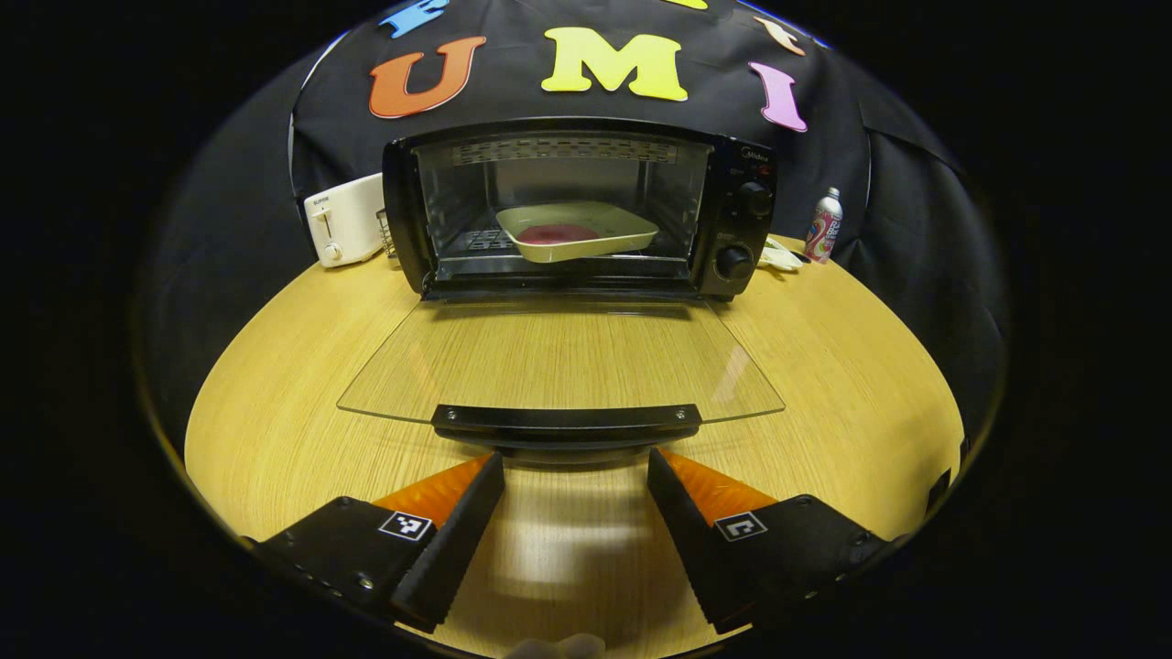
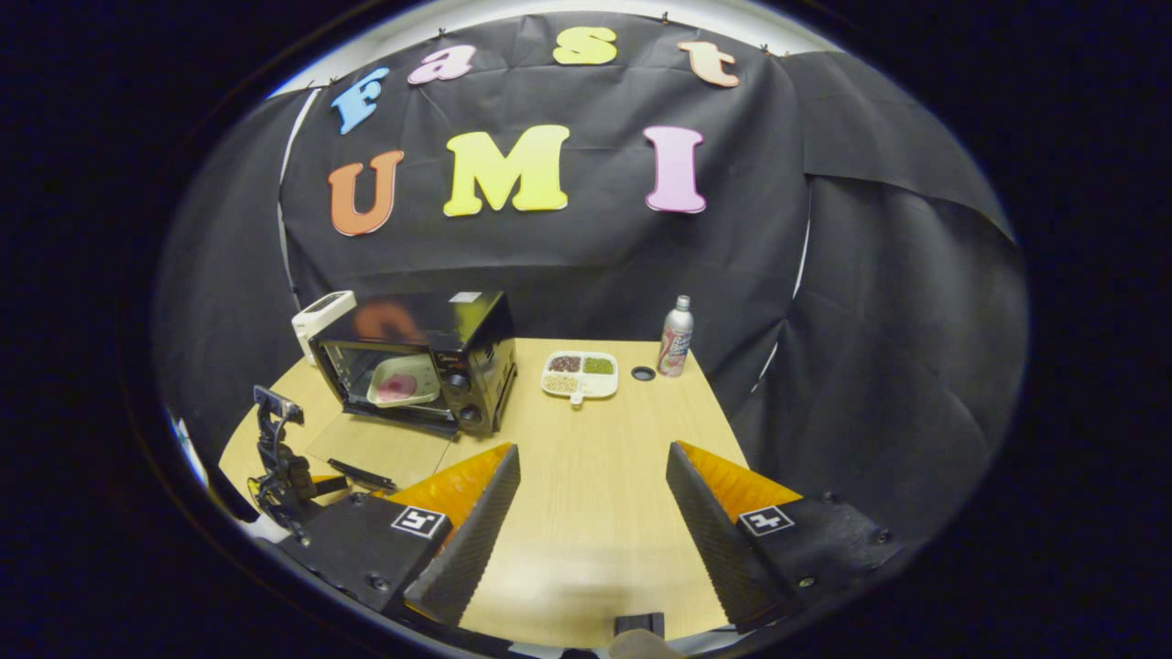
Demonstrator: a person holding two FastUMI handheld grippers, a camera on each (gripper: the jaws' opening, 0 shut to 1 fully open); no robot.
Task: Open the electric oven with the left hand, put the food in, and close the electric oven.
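A black electric oven (image 1: 586,206) stands at the back of the round wooden table (image 1: 824,366), with its glass door (image 1: 558,361) folded down flat toward me. Inside on the rack sits a pale square plate (image 1: 579,231) with reddish food (image 1: 557,234). My left gripper (image 1: 577,476) is open, its fingertips just short of the door's black handle (image 1: 566,423), nothing between them. In the right gripper view the oven (image 2: 417,361) sits at the left with the plate (image 2: 403,380) inside. My right gripper (image 2: 593,476) hangs open over the table's middle, holding nothing.
A white toaster (image 1: 343,220) stands left of the oven. A drink can (image 1: 824,226) is at the back right, also seen as the can (image 2: 676,337) beside a small dark lid (image 2: 644,373). A white divided dish (image 2: 580,374) of grains lies right of the oven. The left gripper's rig (image 2: 284,462) is at the table's left edge.
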